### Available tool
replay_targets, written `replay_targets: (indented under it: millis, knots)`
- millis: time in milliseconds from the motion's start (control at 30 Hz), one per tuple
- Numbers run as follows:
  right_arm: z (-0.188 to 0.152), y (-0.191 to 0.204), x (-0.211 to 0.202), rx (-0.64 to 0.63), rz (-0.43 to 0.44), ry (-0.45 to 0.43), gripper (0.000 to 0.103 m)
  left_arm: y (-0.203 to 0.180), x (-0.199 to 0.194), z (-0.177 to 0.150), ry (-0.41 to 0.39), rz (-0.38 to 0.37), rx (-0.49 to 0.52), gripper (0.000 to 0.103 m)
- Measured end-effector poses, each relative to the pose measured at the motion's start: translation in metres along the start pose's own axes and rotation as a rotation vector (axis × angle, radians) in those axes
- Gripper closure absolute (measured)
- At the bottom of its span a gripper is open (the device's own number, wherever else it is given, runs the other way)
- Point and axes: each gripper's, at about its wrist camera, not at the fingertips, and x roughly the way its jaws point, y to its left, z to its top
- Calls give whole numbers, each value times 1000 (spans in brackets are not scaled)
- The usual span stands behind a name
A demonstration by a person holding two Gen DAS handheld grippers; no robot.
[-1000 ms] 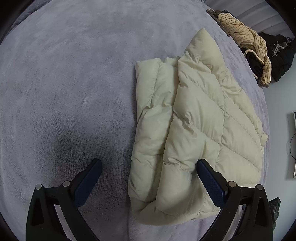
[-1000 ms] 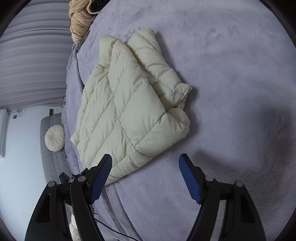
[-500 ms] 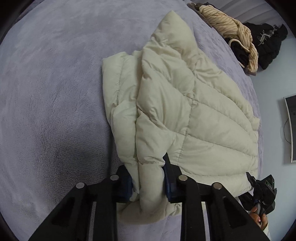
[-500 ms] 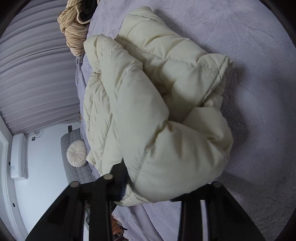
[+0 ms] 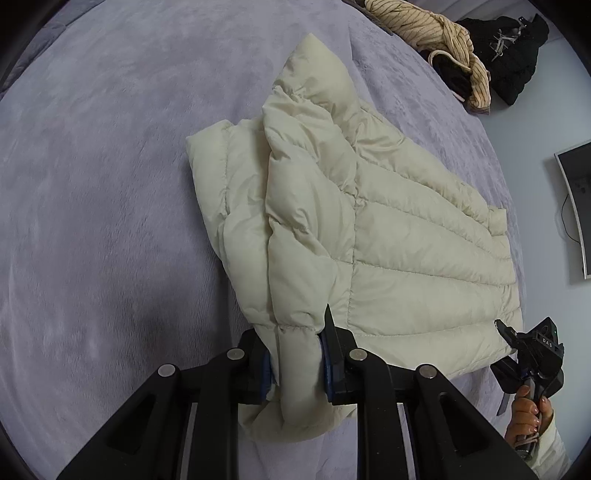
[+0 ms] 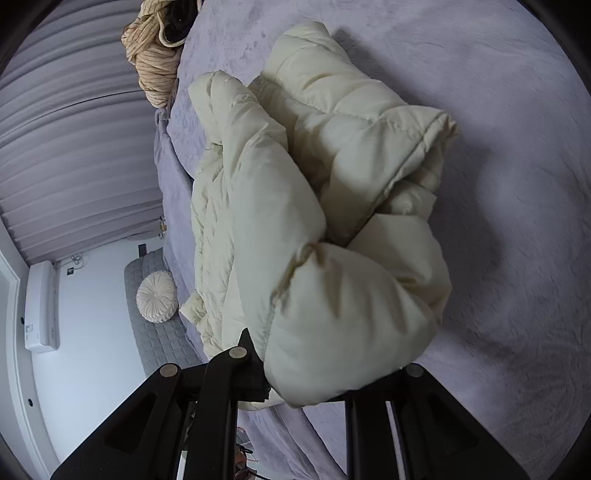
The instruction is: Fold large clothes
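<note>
- Bed: cream puffer jacket lies folded along its right edge.
- Left gripper: jaws just closed, pinching the jacket's near corner.
- Right gripper: narrowed likewise, clamped on bunched hem; a second ago both gaped empty.

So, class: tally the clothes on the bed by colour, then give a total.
Cream: 1, the puffer jacket
Tan striped: 1, the bundled garment
Black: 1, the dark heap; how many pieces it holds is unclear
Total: 3

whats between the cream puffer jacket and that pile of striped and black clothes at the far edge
Only bare lilac bedspread lies between the cream puffer jacket and the pile of striped and black clothes; the left wrist view shows this best.
</note>
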Motion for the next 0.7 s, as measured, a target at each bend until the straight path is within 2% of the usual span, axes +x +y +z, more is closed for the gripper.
replay_targets:
  millis: [100,133,200,233,267,367,400,433,600,700]
  knots:
    - [-10,-9,-5,-2,-42,12,86,5,6,-14,12,10,-18,79]
    - [-10,-13,-5,4,-49,16,86,8,7,-16,5,14,-33,74]
    - [-8,-15,-3,15,-58,21,81,14,7,-18,-4,61,-69,49]
    - [-7,-13,-4,8,-75,23,79,15,8,-15,-10,103,-86,32]
    - [-5,-11,-4,-4,-93,28,76,17,6,-15,-23,126,-93,30]
    - [-5,0,-9,-59,-163,51,60,21,-3,-12,-34,135,-91,30]
    - [-6,4,-12,-79,-186,56,44,21,-6,-12,-41,141,-86,30]
    - [-7,8,-15,-99,-204,57,32,26,-13,-15,-48,147,-81,29]
    - [-18,28,-35,-165,-319,77,31,31,-26,-14,-67,162,-85,29]
    - [-32,43,-43,-229,-342,97,31,32,-26,-14,-66,175,-86,29]
